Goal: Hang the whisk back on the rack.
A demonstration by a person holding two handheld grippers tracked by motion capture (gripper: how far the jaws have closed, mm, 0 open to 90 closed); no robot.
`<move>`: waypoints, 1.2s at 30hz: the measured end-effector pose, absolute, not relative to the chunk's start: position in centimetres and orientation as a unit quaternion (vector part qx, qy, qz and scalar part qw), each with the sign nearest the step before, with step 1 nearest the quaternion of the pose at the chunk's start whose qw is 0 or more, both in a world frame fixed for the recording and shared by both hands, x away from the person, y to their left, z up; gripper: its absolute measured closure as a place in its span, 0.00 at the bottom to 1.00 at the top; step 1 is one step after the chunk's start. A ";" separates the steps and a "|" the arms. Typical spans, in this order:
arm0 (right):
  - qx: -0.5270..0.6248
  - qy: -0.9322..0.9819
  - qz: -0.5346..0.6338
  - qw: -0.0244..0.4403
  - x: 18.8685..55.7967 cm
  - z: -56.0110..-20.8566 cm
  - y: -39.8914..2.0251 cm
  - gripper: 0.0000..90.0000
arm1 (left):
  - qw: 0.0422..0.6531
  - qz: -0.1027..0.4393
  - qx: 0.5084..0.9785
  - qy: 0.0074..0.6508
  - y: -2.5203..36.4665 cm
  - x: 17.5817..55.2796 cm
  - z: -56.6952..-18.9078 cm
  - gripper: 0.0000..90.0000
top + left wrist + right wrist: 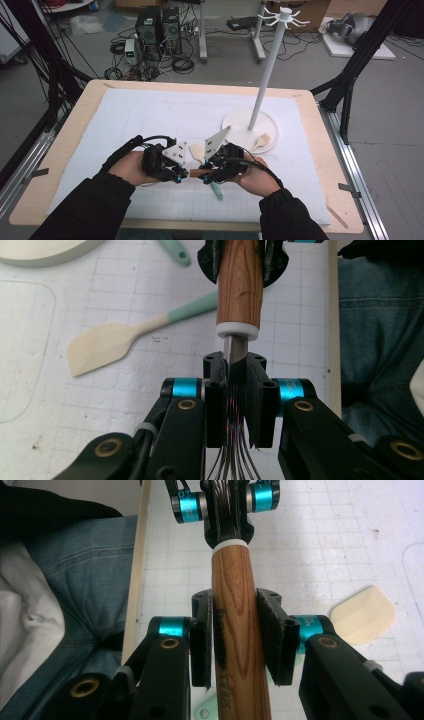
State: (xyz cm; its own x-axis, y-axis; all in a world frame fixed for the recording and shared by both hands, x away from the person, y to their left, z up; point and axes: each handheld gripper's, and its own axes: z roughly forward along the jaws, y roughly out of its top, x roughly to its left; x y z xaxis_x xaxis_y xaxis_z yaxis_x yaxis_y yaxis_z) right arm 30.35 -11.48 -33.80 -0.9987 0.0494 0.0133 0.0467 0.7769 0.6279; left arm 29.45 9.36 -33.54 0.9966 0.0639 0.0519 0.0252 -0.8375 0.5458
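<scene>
Spanning the gap between both hands, a whisk (240,285) hangs level just above the worktop (320,150). Right gripper (239,635) fingers are clamped on its wooden handle; left gripper (239,390) fingers are clamped on its wires beside the white collar. A mint-handled spatula (115,340) lies on the mat nearby.

Your light wooden table (320,150), white gridded mat (150,120) covering it, round stand base (240,127), mint-handled spatula (125,335) lying on your mat
</scene>
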 end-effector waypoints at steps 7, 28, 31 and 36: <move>0.025 0.939 0.344 0.000 30.3 -33.6 -11.9 0.75 | 0.290 0.037 0.956 0.019 9.6 29.3 -33.3 0.89; 0.019 0.944 0.329 -0.017 30.1 -33.8 -12.7 0.79 | 0.286 0.024 0.958 0.018 10.0 29.2 -33.4 0.89; 0.017 0.944 0.328 -0.011 30.0 -33.7 -12.7 0.79 | 0.293 0.022 0.956 0.024 10.0 29.3 -33.4 0.87; 0.015 0.948 0.319 -0.001 30.0 -33.8 -12.5 0.79 | 0.296 0.026 0.954 0.032 9.9 29.3 -33.3 0.76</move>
